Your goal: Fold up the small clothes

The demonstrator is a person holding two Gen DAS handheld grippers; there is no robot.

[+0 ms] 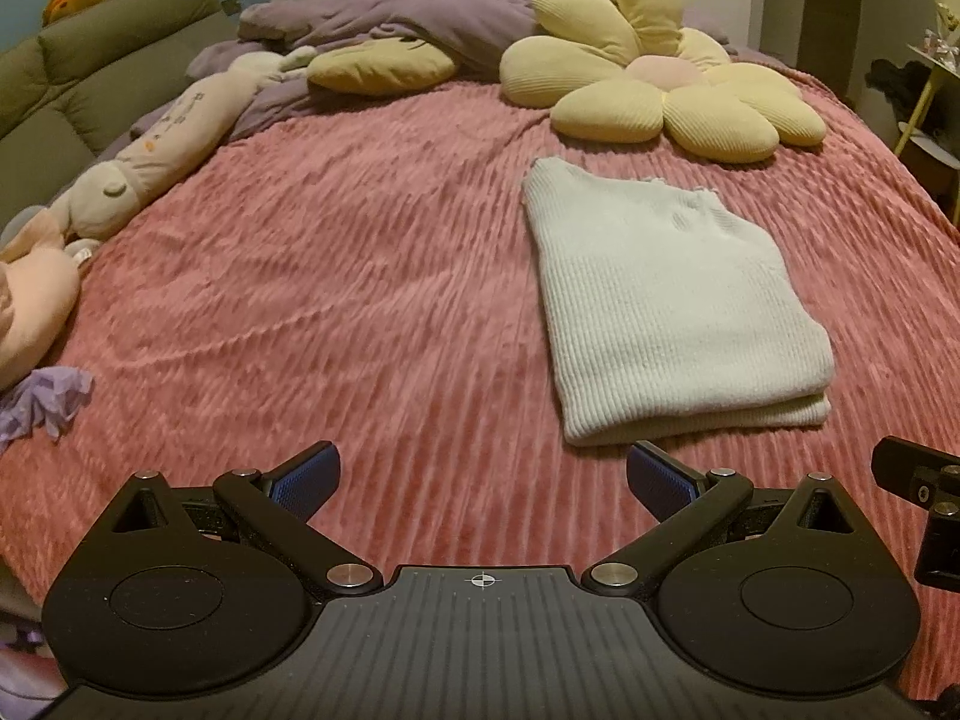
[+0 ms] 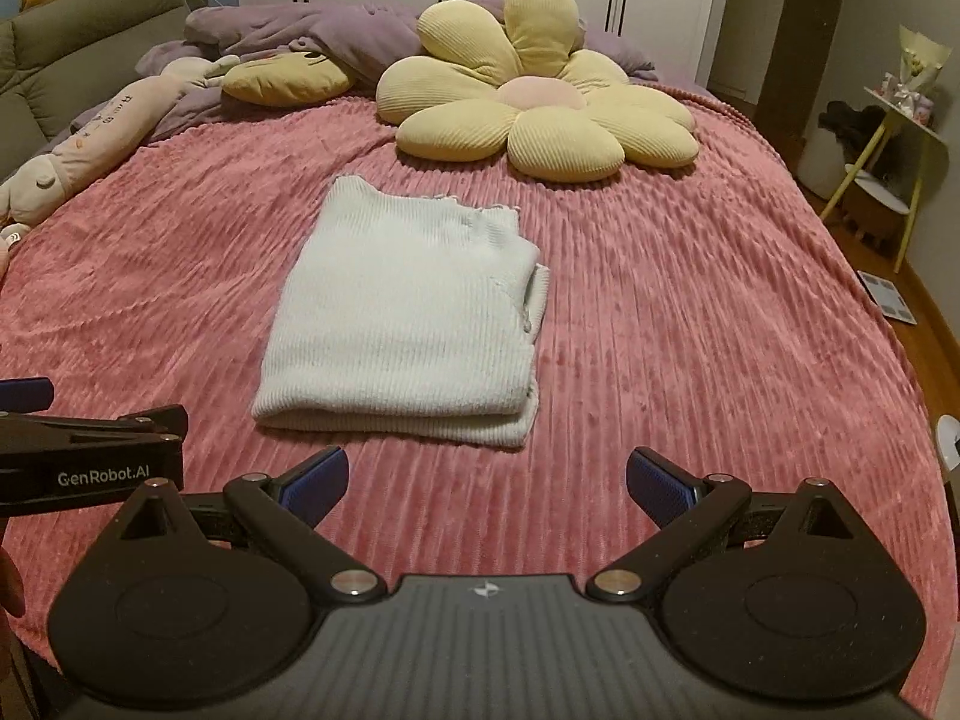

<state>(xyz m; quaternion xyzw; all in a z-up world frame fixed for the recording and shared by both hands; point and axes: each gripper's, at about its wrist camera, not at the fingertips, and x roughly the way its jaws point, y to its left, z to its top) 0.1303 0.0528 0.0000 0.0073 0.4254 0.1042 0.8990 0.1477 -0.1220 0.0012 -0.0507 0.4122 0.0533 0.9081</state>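
Observation:
A white ribbed knit garment [image 1: 666, 300] lies folded into a neat rectangle on the pink ribbed bedspread [image 1: 360, 276]; it also shows in the right wrist view [image 2: 408, 312], its folded edge toward me. My left gripper [image 1: 483, 474] is open and empty, above the bedspread short of the garment's near left corner. My right gripper [image 2: 486, 477] is open and empty, just short of the garment's near edge. The left gripper's side shows at the left edge of the right wrist view [image 2: 90, 450].
A yellow flower cushion [image 2: 540, 102] lies beyond the garment. A long plush toy [image 1: 150, 162], a purple duvet [image 1: 384, 18] and a green headboard [image 1: 90, 60] are at the left and back. A purple cloth [image 1: 42, 402] lies left. A side table [image 2: 888, 138] stands right of the bed.

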